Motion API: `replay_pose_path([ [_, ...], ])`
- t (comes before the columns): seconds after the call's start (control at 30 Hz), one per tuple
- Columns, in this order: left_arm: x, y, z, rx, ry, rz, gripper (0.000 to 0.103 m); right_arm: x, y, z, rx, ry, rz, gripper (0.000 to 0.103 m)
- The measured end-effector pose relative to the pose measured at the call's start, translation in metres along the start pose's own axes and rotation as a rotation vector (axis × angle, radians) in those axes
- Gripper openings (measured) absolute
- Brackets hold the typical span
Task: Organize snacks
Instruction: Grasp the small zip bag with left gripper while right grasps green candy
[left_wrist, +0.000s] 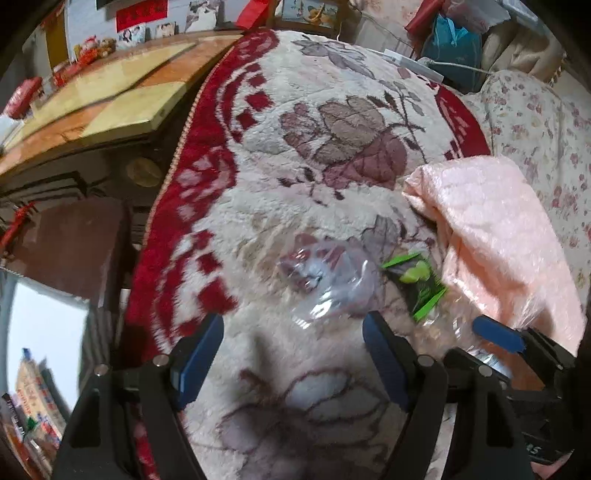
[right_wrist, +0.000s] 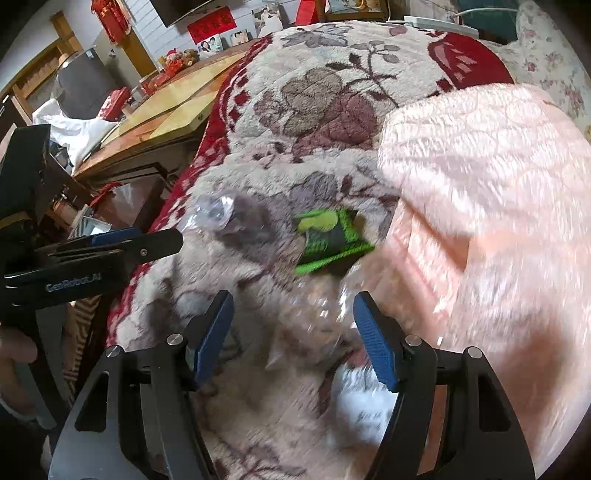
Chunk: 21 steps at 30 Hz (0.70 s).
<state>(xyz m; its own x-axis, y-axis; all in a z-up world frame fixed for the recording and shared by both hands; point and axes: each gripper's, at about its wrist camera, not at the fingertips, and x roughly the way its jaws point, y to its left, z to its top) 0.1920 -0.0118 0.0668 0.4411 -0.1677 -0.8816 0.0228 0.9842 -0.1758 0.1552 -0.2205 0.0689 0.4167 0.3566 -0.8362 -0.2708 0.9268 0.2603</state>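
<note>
Floral fleece blanket (left_wrist: 295, 147) is spread over the bed, pink blanket (right_wrist: 480, 184) heaped at right. Green snack packet (right_wrist: 330, 236) is seen lying inside a clear plastic bag (left_wrist: 325, 284). Left gripper (left_wrist: 291, 354) and right gripper (right_wrist: 293, 332) are held apart, nothing clamped.

Floral blanket (left_wrist: 332, 140), pink blanket (right_wrist: 480, 177), wooden table (left_wrist: 110, 96)

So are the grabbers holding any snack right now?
No. The left gripper stands open over the blanket. The right gripper is open too, with only crinkly clear plastic bag loose between its jaws.
</note>
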Motion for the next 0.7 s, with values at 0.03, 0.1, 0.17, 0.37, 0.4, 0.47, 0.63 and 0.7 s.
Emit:
replay_pose_path([
  [0.03,0.002,-0.001,0.003,-0.007,0.005,-0.009,0.081,0.002,-0.002,0.004,-0.007,0.001,-0.009,0.068],
  [0.1,0.008,-0.003,0.008,-0.016,0.011,-0.022,0.083,0.008,-0.006,0.015,-0.022,0.007,-0.020,0.068],
  [0.17,0.016,-0.007,0.012,-0.014,0.021,-0.030,0.083,0.016,-0.009,0.025,-0.035,0.025,-0.026,0.068],
  [0.37,0.045,-0.010,0.028,-0.047,0.078,-0.031,0.083,0.047,-0.015,0.043,-0.085,0.094,-0.031,0.068],
  [0.4,0.050,-0.009,0.029,-0.049,0.090,-0.028,0.083,0.053,-0.015,0.045,-0.093,0.105,-0.035,0.068],
  [0.47,0.059,-0.010,0.031,-0.048,0.113,-0.020,0.083,0.063,-0.015,0.049,-0.112,0.117,-0.034,0.068],
  [0.63,0.069,-0.011,0.030,-0.042,0.116,0.001,0.083,0.077,-0.012,0.054,-0.151,0.124,-0.028,0.062],
  [0.7,0.069,-0.013,0.030,-0.030,0.114,0.002,0.078,0.082,-0.009,0.054,-0.166,0.132,-0.039,0.044],
])
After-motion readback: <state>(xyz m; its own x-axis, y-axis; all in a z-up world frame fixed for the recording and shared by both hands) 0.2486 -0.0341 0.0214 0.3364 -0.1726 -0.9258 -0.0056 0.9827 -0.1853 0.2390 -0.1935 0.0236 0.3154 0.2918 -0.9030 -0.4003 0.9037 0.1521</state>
